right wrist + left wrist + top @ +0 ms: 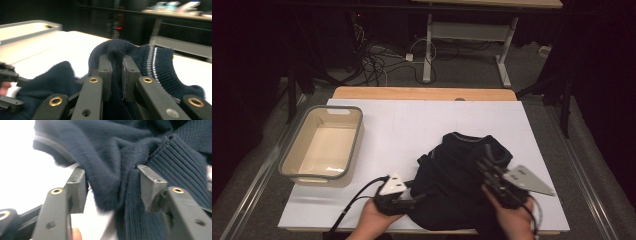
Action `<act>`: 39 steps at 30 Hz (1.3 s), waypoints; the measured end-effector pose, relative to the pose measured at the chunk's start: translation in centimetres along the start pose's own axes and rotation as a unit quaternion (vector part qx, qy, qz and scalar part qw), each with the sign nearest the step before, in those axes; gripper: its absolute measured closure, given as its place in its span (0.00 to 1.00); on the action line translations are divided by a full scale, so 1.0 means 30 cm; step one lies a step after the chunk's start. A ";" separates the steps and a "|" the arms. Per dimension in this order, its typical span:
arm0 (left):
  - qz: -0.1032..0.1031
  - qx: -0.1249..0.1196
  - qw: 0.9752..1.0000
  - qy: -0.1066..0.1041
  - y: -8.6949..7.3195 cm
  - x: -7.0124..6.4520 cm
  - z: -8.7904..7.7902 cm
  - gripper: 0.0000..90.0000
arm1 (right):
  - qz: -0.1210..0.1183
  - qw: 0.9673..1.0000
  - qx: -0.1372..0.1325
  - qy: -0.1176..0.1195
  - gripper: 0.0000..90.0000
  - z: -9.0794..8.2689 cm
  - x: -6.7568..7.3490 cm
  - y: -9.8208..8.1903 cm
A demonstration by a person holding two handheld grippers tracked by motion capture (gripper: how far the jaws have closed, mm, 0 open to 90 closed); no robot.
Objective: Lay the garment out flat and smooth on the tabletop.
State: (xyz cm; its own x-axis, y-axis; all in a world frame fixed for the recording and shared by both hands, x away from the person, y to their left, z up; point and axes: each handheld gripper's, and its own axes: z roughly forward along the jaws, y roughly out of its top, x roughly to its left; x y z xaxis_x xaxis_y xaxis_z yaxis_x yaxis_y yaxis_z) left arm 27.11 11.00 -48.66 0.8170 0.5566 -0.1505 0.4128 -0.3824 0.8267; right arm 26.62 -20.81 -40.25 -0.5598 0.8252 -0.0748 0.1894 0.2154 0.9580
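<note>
The dark sweater (457,180) lies bunched at the near edge of the white table (412,125), right of the basin (323,145). My right gripper (115,75) is clenched on its ribbed hem; my left gripper (112,187) straddles a fold, its pads not pressing it. The bulk lies between them.

Dim, dark-edged room; the table (422,125) glares white, close cloth perhaps motion-blurred

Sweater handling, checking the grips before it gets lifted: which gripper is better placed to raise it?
Probably the right gripper: its jaws pinch a fold of the sweater by the striped rib. The left gripper has cloth between half-open jaws, not clearly clamped.
</note>
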 end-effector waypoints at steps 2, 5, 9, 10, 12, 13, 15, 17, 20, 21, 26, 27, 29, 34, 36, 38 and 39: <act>-0.013 -0.016 1.000 0.008 -0.047 0.019 -0.075 0.47 | -0.011 1.000 0.003 0.013 0.91 0.039 0.042 0.008; -0.019 -0.027 0.999 0.038 -0.113 0.029 -0.170 0.47 | -0.026 0.998 0.015 0.057 0.91 0.156 0.166 0.023; -0.033 -0.043 0.997 0.055 -0.170 0.036 -0.268 0.46 | -0.057 0.993 0.041 0.100 0.91 0.299 0.331 0.022; -0.038 -0.048 0.996 0.059 -0.183 0.036 -0.288 0.46 | -0.068 0.989 0.056 0.121 0.91 0.358 0.403 0.019; -0.045 -0.050 0.995 0.067 -0.207 0.036 -0.320 0.46 | -0.075 0.987 0.061 0.130 0.91 0.383 0.437 0.018; -0.047 -0.050 0.995 0.070 -0.218 0.036 -0.333 0.46 | -0.083 0.984 0.067 0.140 0.91 0.405 0.468 0.017; -0.052 -0.049 0.995 0.076 -0.239 0.036 -0.353 0.46 | -0.093 0.981 0.075 0.156 0.91 0.443 0.523 0.017; -0.056 -0.048 0.994 0.081 -0.254 0.038 -0.366 0.46 | -0.099 0.977 0.081 0.168 0.90 0.472 0.562 0.018; -0.060 -0.049 0.993 0.084 -0.266 0.038 -0.374 0.46 | -0.081 0.977 0.080 0.180 0.70 0.480 0.562 0.038; -0.059 -0.049 0.993 0.084 -0.268 0.038 -0.372 0.46 | -0.081 0.977 0.080 0.180 0.70 0.480 0.562 0.038; -0.061 -0.045 0.994 0.077 -0.255 0.027 -0.328 0.34 | -0.054 0.986 0.046 0.152 0.57 0.346 0.419 0.114; -0.061 -0.045 0.994 0.077 -0.255 0.027 -0.328 0.34 | -0.054 0.986 0.046 0.152 0.57 0.346 0.419 0.114; -0.056 -0.047 0.995 0.072 -0.235 0.019 -0.306 0.34 | -0.048 0.989 0.039 0.131 0.56 0.289 0.341 0.117; -0.048 -0.050 0.996 0.062 -0.160 0.007 -0.235 0.27 | -0.032 0.996 0.047 0.067 0.55 0.166 0.134 0.057; -0.050 -0.055 0.996 0.056 -0.118 0.007 -0.198 0.22 | -0.016 0.997 0.058 0.045 0.54 0.132 0.062 0.008; -0.046 -0.062 0.996 0.048 -0.063 0.002 -0.156 0.17 | -0.004 0.997 0.071 0.027 0.54 0.106 0.004 -0.047; -0.038 -0.063 0.996 0.043 -0.031 -0.002 -0.134 0.16 | 0.002 0.997 0.078 0.020 0.54 0.095 -0.018 -0.073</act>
State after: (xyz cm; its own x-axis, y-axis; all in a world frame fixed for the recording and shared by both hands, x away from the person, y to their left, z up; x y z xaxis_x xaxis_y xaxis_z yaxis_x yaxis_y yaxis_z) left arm 25.05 14.29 -47.25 0.7454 0.6437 -0.1734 0.4139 -0.2430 0.8773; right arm 28.79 -20.24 -43.11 -0.5899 0.8054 -0.0573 0.3126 0.2931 0.9035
